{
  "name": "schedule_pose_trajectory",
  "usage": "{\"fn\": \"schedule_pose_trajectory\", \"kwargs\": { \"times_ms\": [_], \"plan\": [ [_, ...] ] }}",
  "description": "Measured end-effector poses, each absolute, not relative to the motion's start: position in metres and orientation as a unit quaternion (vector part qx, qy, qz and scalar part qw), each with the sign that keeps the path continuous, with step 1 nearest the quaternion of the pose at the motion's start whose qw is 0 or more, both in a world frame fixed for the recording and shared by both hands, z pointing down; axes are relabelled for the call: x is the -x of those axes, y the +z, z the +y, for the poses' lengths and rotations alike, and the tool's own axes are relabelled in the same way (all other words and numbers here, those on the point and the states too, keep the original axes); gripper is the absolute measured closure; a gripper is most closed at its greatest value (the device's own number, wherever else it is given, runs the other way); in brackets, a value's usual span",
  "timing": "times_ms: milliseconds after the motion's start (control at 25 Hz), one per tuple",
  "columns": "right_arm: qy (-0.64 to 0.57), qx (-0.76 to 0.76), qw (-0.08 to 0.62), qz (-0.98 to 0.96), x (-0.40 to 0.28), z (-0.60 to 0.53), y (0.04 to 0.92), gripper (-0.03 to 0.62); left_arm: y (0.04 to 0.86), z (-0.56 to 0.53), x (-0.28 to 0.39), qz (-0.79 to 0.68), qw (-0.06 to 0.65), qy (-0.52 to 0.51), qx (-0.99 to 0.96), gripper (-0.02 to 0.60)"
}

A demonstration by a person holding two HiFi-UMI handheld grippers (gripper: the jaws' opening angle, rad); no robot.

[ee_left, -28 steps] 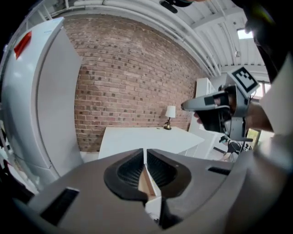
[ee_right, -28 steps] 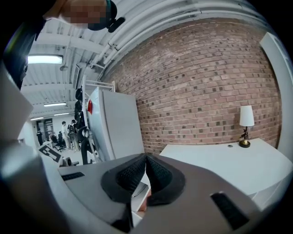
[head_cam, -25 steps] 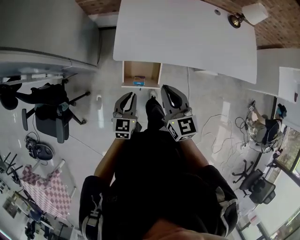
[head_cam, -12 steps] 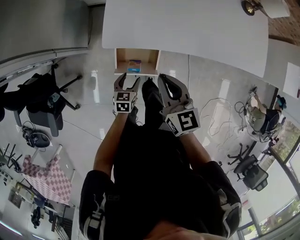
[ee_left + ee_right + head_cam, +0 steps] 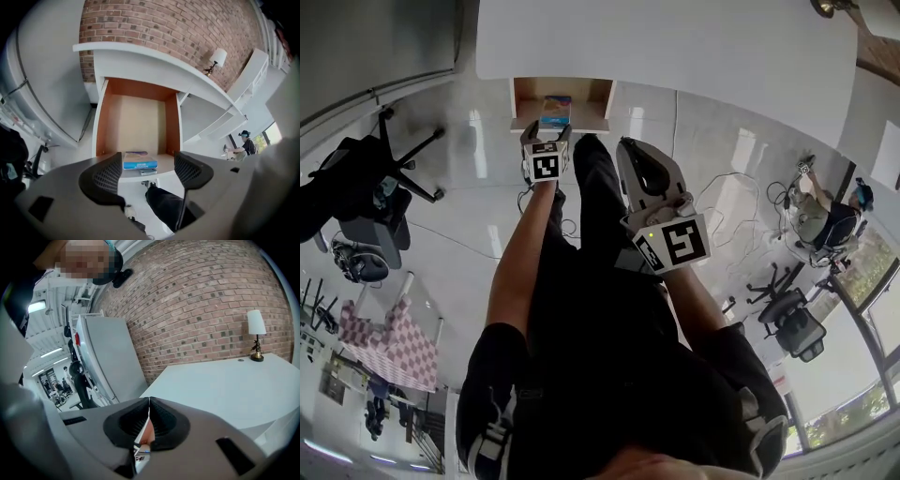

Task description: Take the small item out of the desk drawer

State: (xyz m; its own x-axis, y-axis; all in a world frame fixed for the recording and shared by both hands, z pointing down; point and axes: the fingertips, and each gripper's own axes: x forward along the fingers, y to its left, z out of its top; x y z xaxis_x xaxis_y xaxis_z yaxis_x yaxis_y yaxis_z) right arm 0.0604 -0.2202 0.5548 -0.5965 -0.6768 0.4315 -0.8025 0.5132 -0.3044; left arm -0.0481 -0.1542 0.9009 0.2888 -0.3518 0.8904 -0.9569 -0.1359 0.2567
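The desk drawer (image 5: 525,97) hangs pulled out under the white desk (image 5: 675,47), its wooden inside showing in the left gripper view (image 5: 140,122). A small blue box (image 5: 555,110) lies at the drawer's near end, flat, with a smaller item under its front edge (image 5: 140,161). My left gripper (image 5: 547,131) is stretched out to the drawer front. Its jaws are opening, and the box sits beyond them, apart from the pads (image 5: 146,174). My right gripper (image 5: 630,150) stays back beside my leg, shut with nothing in it (image 5: 149,420).
Black office chairs (image 5: 356,187) stand on the glossy floor at the left. Cables (image 5: 731,202) and more chairs (image 5: 792,323) lie at the right. A lamp (image 5: 256,329) stands on the desk's far corner by the brick wall. My legs and shoe (image 5: 164,206) are under the drawer.
My left gripper has reached forward from beside the right one up to the drawer front, and its jaws have gone from shut to open. The right gripper stays shut.
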Motion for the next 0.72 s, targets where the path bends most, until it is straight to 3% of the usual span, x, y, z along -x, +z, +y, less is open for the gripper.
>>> {"fn": "schedule_pose_trajectory", "kwargs": {
  "times_ms": [720],
  "plan": [
    [0.287,-0.426,0.156,-0.844,-0.083,-0.242,0.608,0.566,0.998,-0.147,0.046,-0.472,0.504,0.403,-0.601,0.189]
  ]
}}
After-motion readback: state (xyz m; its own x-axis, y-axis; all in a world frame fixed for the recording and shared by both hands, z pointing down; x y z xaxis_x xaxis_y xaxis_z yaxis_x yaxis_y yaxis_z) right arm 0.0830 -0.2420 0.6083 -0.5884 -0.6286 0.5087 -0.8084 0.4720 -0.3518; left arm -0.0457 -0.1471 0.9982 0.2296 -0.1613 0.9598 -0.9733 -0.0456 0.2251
